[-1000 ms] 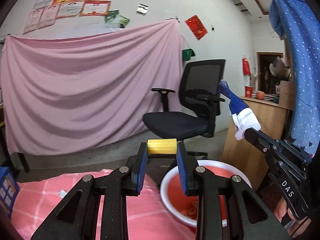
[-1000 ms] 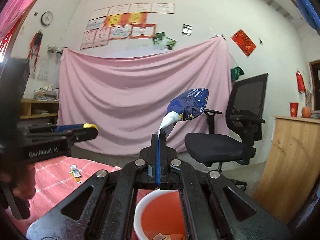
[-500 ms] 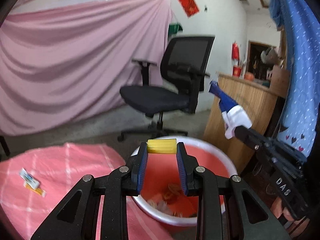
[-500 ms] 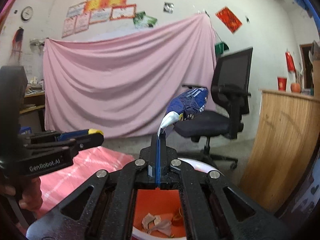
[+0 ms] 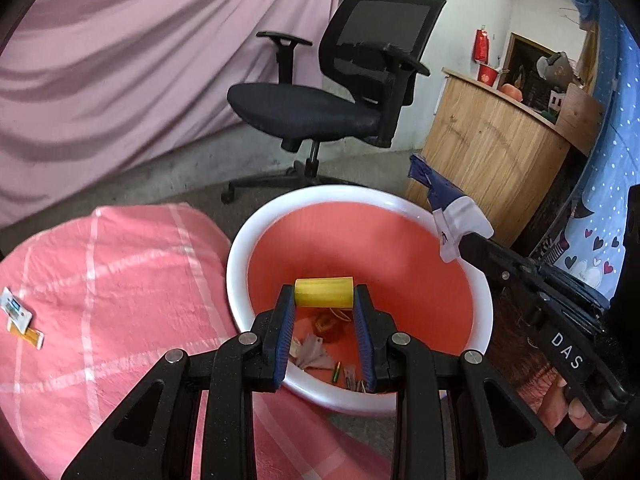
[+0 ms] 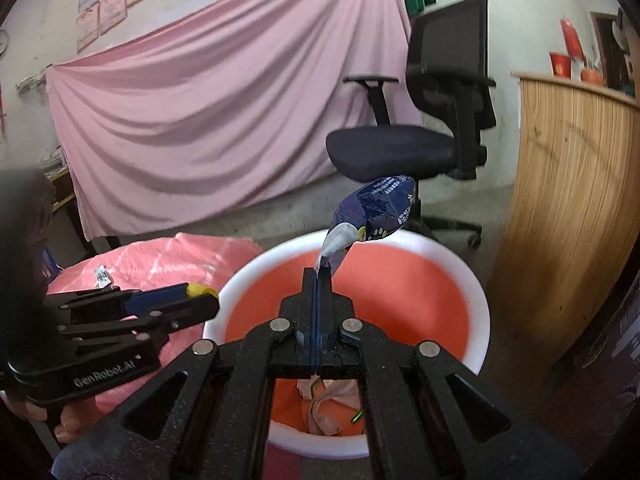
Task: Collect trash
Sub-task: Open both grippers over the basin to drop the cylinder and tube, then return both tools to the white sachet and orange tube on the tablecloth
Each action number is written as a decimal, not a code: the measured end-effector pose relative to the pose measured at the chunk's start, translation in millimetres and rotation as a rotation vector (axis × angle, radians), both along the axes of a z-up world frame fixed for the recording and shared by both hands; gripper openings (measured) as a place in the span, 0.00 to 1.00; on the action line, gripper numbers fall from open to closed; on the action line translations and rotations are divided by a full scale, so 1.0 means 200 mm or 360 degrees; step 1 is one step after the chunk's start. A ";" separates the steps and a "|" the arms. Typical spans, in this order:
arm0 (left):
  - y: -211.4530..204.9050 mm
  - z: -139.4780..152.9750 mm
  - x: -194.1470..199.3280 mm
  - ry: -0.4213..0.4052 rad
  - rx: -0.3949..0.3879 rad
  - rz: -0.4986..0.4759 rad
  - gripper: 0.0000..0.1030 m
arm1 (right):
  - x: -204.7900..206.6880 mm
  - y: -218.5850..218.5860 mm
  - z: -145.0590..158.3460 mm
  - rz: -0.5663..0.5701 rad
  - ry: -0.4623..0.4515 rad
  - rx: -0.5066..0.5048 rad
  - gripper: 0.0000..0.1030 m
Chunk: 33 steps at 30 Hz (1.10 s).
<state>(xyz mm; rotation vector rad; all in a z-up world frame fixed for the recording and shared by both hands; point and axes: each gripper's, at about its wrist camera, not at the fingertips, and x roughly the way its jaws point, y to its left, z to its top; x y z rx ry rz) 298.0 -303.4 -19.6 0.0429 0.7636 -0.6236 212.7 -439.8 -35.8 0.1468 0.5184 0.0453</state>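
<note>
While jaws grip yellow roll (image 5: 324, 291), blue packet (image 6: 378, 210), basin (image 5: 240, 256) below, chair (image 5: 340, 92) behind.

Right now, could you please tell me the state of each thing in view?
Left claw: shut on the yellow roll, over the basin.
Right claw: shut on the blue wrapper.
Basin: upright, scraps inside.
Small packet: lying on the pink cloth.

The scraps (image 5: 316, 350) at the bottom of the basin (image 5: 240, 248) are partly hidden behind the left tool (image 5: 324, 312) and too small to identify. Print on the blue wrapper (image 6: 376, 208) is too small to read.
</note>
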 end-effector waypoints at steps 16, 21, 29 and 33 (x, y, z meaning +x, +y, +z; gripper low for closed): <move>0.02 -0.06 0.07 0.0166 0.0032 0.0038 0.40 | 0.11 -0.04 -0.08 0.0016 0.0173 0.0066 0.20; 0.06 -0.05 0.08 0.0153 0.0012 0.0085 0.49 | 0.10 -0.06 -0.07 -0.0003 0.0148 0.0075 0.21; 0.22 0.09 -0.02 -0.0100 -0.0073 0.0223 0.77 | 0.06 -0.02 0.03 -0.0033 0.0000 0.0064 0.52; 0.32 0.16 -0.12 -0.0291 -0.0039 0.0315 0.96 | 0.04 0.03 0.09 -0.0018 -0.0105 0.0050 0.63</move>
